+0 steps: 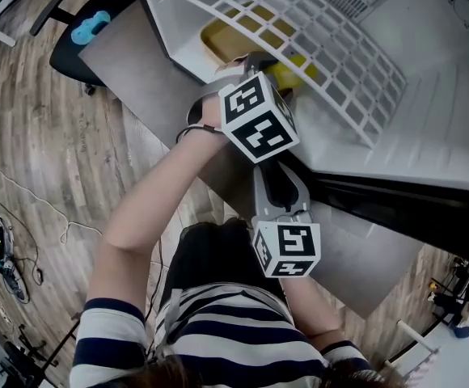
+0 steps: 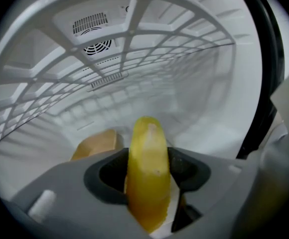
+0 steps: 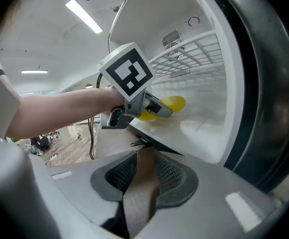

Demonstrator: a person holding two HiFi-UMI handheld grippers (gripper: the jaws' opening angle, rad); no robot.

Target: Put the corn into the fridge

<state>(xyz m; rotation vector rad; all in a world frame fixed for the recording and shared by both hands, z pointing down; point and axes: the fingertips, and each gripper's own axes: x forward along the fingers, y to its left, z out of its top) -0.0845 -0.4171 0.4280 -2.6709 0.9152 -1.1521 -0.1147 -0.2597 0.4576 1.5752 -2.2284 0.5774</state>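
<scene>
Corn (image 2: 145, 138) sits clamped in the left gripper (image 2: 147, 176), a yellow cob standing up between the two dark pads, which press on it from either side. The cob is already inside the fridge (image 1: 428, 95), under the white wire shelf (image 1: 299, 31) and above the pale floor of the compartment. From where I stand I cannot tell if it touches that floor. Seen along the left gripper, a tan object (image 2: 97, 144) lies on the fridge floor at about 10 o'clock from the cob, and a round fan vent (image 2: 92, 26) shows on the back wall near 11 o'clock.

The right gripper (image 3: 142, 176) is lower and nearer the person, at about 6 o'clock from the left one in the head view, outside the fridge by its dark door seal. Its jaws stand apart with nothing held. Only the grey-brown table (image 1: 137, 63) shows through the gap. From that gripper's view the left one reaches in at roughly 12 o'clock, with the cob's tip poking past its fingers. A bare forearm (image 1: 154, 208) stretches across the table toward the open compartment.
</scene>
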